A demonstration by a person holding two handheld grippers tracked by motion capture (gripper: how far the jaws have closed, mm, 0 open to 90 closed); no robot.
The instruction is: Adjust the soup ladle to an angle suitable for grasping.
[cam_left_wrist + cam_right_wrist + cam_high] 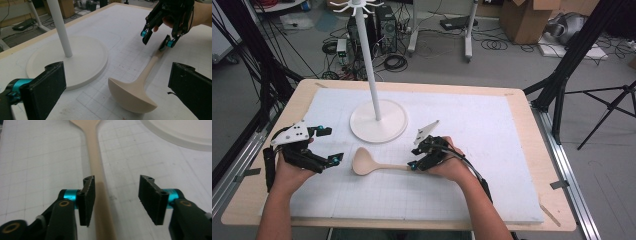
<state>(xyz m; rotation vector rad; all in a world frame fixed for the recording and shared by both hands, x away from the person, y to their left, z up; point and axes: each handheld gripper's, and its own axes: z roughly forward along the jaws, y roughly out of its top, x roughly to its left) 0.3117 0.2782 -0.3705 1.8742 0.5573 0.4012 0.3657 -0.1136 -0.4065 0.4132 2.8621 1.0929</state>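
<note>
Wooden ladle [96, 170] lies flat on the worktop [472, 125], handle between the right gripper's [115, 200] spread fingers [88, 195], nearer one; left gripper [112, 92] gapes wide too.

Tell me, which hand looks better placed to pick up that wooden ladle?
The right. Its tool is open with the ladle handle lying between its jaws, nearer one of them. The left tool is also open but sits beside the bowl end, which looks harder to pinch.

A wooden ladle [372, 164] lies on the white mat [482, 135] between both grippers, near the stand's base [378, 123].
</note>
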